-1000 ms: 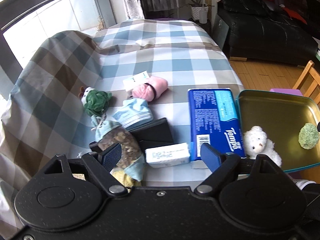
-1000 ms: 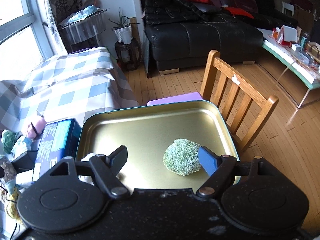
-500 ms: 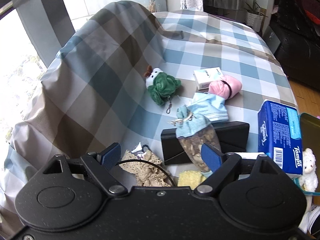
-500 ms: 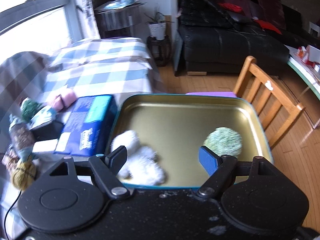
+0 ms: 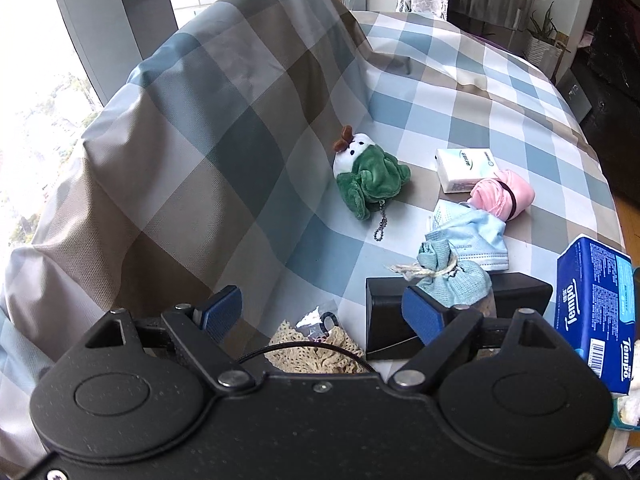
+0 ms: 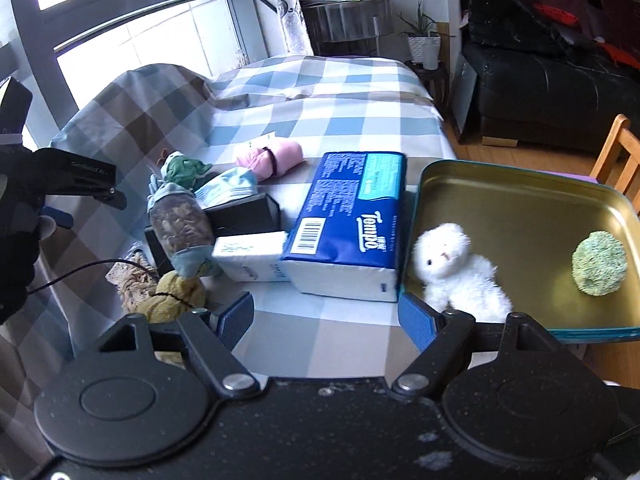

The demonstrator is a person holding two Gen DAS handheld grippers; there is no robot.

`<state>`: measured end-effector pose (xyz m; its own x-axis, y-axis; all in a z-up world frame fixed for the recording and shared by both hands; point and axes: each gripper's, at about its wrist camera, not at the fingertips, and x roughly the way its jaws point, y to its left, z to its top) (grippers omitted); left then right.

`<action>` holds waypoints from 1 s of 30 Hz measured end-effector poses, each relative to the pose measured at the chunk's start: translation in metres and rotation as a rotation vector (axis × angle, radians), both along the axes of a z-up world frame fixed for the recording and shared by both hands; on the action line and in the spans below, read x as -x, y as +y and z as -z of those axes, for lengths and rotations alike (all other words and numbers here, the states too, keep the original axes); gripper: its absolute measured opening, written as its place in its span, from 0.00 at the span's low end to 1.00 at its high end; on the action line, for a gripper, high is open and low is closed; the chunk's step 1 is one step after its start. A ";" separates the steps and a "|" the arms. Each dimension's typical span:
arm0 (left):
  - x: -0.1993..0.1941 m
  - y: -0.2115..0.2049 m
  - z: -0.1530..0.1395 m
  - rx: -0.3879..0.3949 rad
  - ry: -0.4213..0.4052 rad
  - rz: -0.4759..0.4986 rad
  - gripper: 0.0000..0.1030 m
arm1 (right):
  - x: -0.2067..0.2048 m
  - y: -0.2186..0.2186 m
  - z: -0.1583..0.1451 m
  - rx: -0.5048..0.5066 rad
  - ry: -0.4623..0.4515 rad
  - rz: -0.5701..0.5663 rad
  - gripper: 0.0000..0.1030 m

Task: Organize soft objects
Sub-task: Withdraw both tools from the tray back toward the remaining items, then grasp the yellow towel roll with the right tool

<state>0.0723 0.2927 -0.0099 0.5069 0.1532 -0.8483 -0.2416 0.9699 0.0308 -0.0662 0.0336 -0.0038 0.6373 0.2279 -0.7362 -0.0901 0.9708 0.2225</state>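
My left gripper (image 5: 320, 312) is open and empty above a lace cloth (image 5: 316, 348), beside a sachet bag (image 5: 452, 280) lying on a black box (image 5: 460, 320). Farther off on the plaid cloth lie a green plush toy (image 5: 370, 178), a pink cloth roll (image 5: 502, 194) and a blue face mask (image 5: 474, 236). My right gripper (image 6: 326, 320) is open and empty over the table's near edge. To its right, a gold tray (image 6: 520, 192) holds a white plush animal (image 6: 452, 268) and a green pom (image 6: 599, 262). A yellow soft lump (image 6: 172, 298) lies at front left.
A blue Tempo tissue pack (image 6: 352, 220) lies between the clutter and the tray, with a small white pack (image 6: 248, 256) against it. Another white tissue packet (image 5: 464, 164) sits near the pink roll. A gloved hand (image 6: 16, 248) is at the left. A wooden chair (image 6: 616, 156) stands beyond the tray.
Both views have swung left. The left one went from the tray and tissue pack to the plaid hump and lace cloth. The right one went from the tray to the table clutter. Both grippers stayed open.
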 end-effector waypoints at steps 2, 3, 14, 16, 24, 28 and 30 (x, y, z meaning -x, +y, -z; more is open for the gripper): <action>-0.004 0.001 0.003 0.001 0.004 0.006 0.82 | -0.005 0.012 0.001 -0.011 0.017 -0.012 0.77; -0.005 0.001 0.004 -0.001 0.005 0.009 0.82 | -0.008 0.019 0.002 -0.016 0.024 -0.018 0.77; -0.011 0.015 -0.002 0.015 -0.038 0.021 0.82 | -0.041 0.104 0.009 -0.014 0.075 -0.111 0.77; -0.012 0.015 -0.004 0.019 -0.046 0.027 0.82 | -0.044 0.119 0.012 -0.003 0.082 -0.136 0.77; -0.015 0.023 0.000 0.036 -0.038 0.007 0.82 | -0.051 0.161 0.042 0.056 0.150 -0.217 0.77; -0.016 0.025 0.002 0.038 -0.031 0.000 0.83 | -0.054 0.171 0.055 0.081 0.172 -0.236 0.77; -0.016 0.025 0.004 0.039 -0.027 0.001 0.82 | -0.056 0.176 0.060 0.089 0.182 -0.239 0.77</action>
<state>0.0884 0.3175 -0.0138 0.5298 0.1193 -0.8397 -0.2406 0.9705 -0.0140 -0.0104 0.2093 -0.0641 0.4293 0.2854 -0.8569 -0.2848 0.9431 0.1714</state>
